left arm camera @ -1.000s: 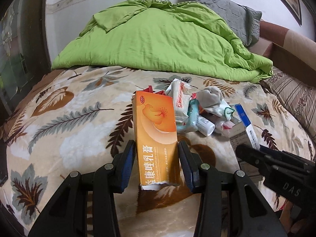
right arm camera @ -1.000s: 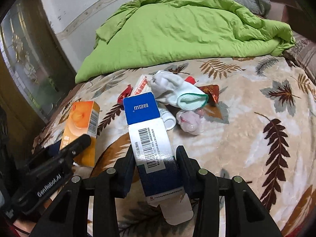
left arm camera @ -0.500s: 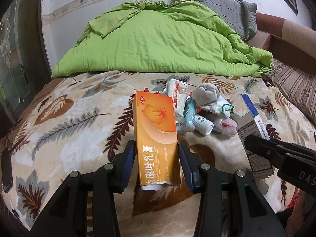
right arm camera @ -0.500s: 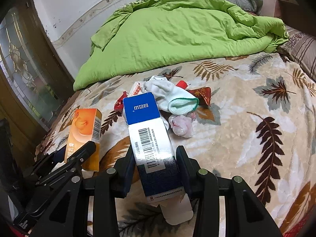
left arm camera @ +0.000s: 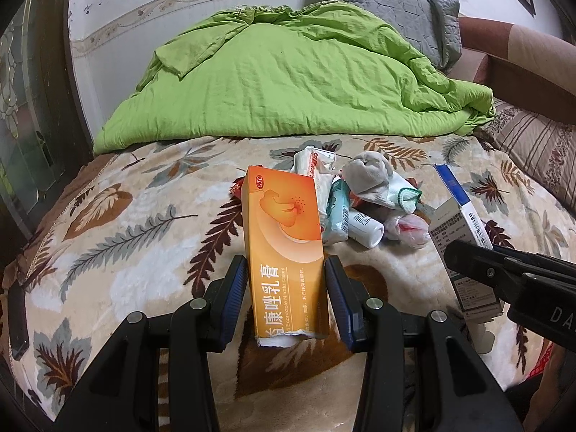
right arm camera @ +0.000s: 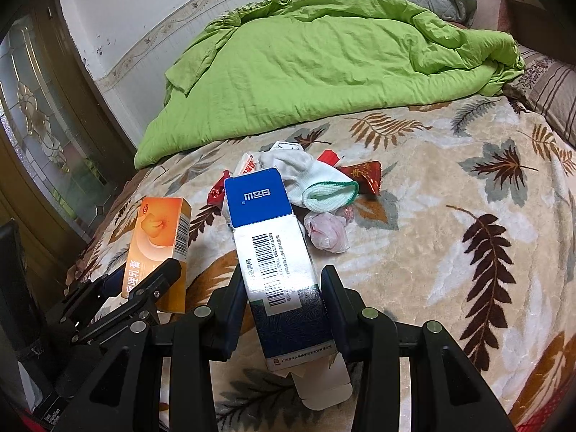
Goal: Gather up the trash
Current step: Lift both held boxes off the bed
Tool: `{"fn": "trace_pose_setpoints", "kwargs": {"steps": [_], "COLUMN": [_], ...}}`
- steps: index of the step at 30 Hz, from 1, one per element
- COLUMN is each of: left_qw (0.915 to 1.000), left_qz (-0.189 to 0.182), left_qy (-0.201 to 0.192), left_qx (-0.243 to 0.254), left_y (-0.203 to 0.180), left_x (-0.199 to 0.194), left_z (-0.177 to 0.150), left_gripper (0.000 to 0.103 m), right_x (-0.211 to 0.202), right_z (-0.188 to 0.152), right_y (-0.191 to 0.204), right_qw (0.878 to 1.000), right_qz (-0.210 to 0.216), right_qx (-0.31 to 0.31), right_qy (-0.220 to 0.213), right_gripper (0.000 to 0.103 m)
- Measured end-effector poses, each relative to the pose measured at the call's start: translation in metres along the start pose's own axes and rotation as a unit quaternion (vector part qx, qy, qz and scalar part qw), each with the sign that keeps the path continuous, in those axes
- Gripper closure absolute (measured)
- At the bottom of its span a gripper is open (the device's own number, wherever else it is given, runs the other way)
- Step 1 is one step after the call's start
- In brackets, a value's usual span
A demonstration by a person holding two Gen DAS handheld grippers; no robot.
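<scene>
Two boxes are already lifted off the bed (left arm camera: 118,237): the left tongs (left arm camera: 286,289) pinch an orange box (left arm camera: 284,244), the right tongs (right arm camera: 280,298) a blue box (right arm camera: 273,252). Left beside the green quilt (right arm camera: 324,57): one sock (right arm camera: 316,187), one small bottle (left arm camera: 363,228), one crumpled bag (right arm camera: 327,232) and several wrappers. No bin shows.

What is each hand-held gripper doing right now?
Left hand-held gripper: closed on the long orange cardboard box.
Right hand-held gripper: closed on the long blue-and-white cardboard box.
</scene>
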State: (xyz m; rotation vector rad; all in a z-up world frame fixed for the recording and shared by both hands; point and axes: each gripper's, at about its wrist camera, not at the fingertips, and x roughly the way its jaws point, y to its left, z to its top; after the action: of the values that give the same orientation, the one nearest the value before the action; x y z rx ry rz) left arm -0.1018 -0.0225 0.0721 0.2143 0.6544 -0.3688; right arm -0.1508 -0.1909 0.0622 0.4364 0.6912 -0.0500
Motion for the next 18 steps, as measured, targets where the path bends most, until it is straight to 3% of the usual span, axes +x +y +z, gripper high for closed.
{"fn": "trace_pose_setpoints", "kwargs": {"steps": [18], "left_qw": [1.0000], "left_qz": [0.001], "left_qy": [0.000], "left_qx": [0.002], "left_y": [-0.0013], "left_x": [-0.0004], "left_z": [-0.0006], "left_gripper": [0.060], "right_x": [-0.0002], "right_z": [-0.0004], "right_y": [-0.0023], "right_qw": [1.000], "right_qz": [-0.003], "right_qx": [0.001], "right_qy": [-0.004], "right_gripper": [0.059]}}
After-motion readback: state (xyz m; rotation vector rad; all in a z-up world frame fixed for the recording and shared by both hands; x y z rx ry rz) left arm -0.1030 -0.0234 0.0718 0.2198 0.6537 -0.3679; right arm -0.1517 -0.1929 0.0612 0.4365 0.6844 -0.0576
